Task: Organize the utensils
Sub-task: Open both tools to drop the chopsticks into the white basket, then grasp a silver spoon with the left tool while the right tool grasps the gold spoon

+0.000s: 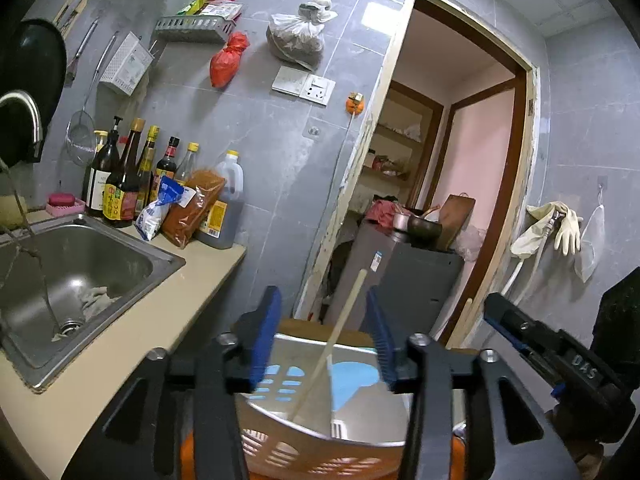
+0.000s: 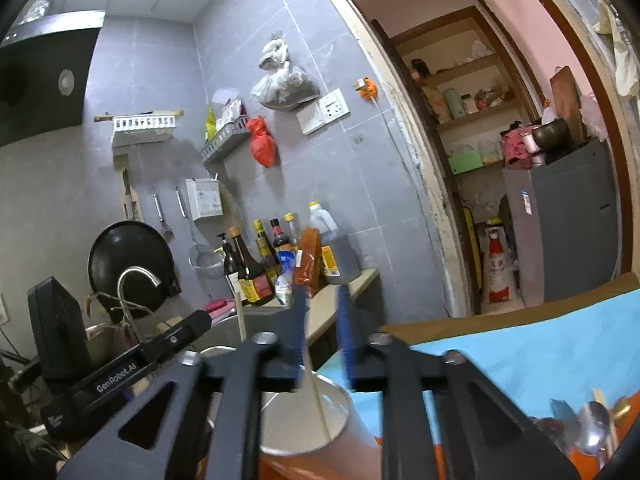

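Lettering is sparse: "GenRobot.AI" reads in white along the left claw's black body at 8 o'clock in the right wrist view, and "DAS" shows upside down on the right claw's body at 4 o'clock in the left wrist view. Labels on the sauce bottles (image 1: 120,184) at the back of the bench (image 1: 100,360) are too small to read.

The left claw (image 1: 320,336) stands open, its blue fingers (image 1: 266,332) well apart, with a pale chopstick (image 1: 340,332) rising between them without touching either. The chopstick leans toward 1 o'clock, its lower end inside a metal cup (image 1: 312,412) directly under the claw; the cup sits within an orange slotted basket (image 1: 304,452).

The right claw (image 2: 322,328) is also open, holding nothing, its fingers hanging just above the same cup (image 2: 312,416), where a chopstick (image 2: 318,396) rests against the inner wall. A second pale stick (image 2: 241,316) stands upright at 9 o'clock, beside the left claw's tip (image 2: 188,328).

Loose spoons (image 2: 592,424) lie at 4 o'clock on a blue cloth (image 2: 540,344).

The bench edge runs from 10 o'clock down to 7 o'clock in the left wrist view, beside a steel sink (image 1: 72,272). Open space lies at 1 o'clock, through the doorway (image 1: 460,160), though a grey fridge (image 1: 404,280) fills its lower part.
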### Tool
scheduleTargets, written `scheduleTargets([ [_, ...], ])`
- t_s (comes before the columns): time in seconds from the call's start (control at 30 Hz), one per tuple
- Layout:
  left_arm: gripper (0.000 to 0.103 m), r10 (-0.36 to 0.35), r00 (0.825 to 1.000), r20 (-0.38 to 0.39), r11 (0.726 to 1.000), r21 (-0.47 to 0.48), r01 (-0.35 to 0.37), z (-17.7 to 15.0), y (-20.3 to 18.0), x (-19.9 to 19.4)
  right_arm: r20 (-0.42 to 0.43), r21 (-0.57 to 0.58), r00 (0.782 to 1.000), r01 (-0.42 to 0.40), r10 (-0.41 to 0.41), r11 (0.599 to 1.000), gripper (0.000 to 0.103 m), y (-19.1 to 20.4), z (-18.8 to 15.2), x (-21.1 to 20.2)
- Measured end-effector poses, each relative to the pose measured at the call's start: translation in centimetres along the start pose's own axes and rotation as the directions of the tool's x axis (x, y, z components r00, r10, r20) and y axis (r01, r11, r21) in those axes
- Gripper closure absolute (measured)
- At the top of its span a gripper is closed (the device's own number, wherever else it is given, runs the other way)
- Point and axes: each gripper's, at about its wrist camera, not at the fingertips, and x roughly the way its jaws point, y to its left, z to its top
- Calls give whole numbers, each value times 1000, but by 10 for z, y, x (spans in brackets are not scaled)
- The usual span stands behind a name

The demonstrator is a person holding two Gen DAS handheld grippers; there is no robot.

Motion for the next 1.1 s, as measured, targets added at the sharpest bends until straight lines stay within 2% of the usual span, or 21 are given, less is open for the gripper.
scheduleTargets([
  [0.03,52,1,1000,-3,1000,1,-1,3,-5,-3,0,1,1000,10,-10,1000,74,-1,4,-6],
  [0.1,36,4,1000,-13,1000,3,-4,11,-19,-9,-8,1,1000,30,-30,1000,67,-4,13,-15],
  [0.13,32,6,1000,-20,1000,3,-5,14,-24,-9,-9,6,999,44,-44,999,64,-7,20,-23],
  [0.2,20,23,999,-25,1000,18,-23,20,-42,-14,-2,9,998,68,-68,998,48,-12,30,-38],
  [0.27,8,43,999,-22,998,43,-42,24,-61,-19,-1,0,995,97,-97,995,40,-18,39,-53],
  [0.3,4,50,999,-17,997,53,-49,25,-69,-20,-3,-4,993,115,-115,993,30,-21,45,-61],
  [0.43,3,66,998,-20,993,104,-64,19,-108,-22,0,-15,984,178,-178,984,16,-41,59,-96],
  [0.5,3,70,997,-28,990,125,-66,13,-124,-22,-3,-21,978,211,-211,977,3,-52,63,-111],
  [0.53,3,68,997,-28,989,133,-64,9,-132,-22,1,-25,974,228,-228,973,0,-58,64,-119],
  [0.73,3,39,996,-78,986,164,-26,-24,-176,-9,-36,-47,952,303,-304,952,0,-98,62,-146],
  [0.83,3,18,991,-131,985,174,5,-42,-192,3,-65,-52,937,340,-343,939,0,-118,54,-153],
  [1.0,3,-7,973,-231,981,187,51,-77,-208,30,-154,-36,909,386,-387,922,0,-157,32,-153],
  [1.1,3,-6,963,-271,984,169,54,-94,-210,48,-232,-24,888,403,-397,915,0,-180,13,-146],
])
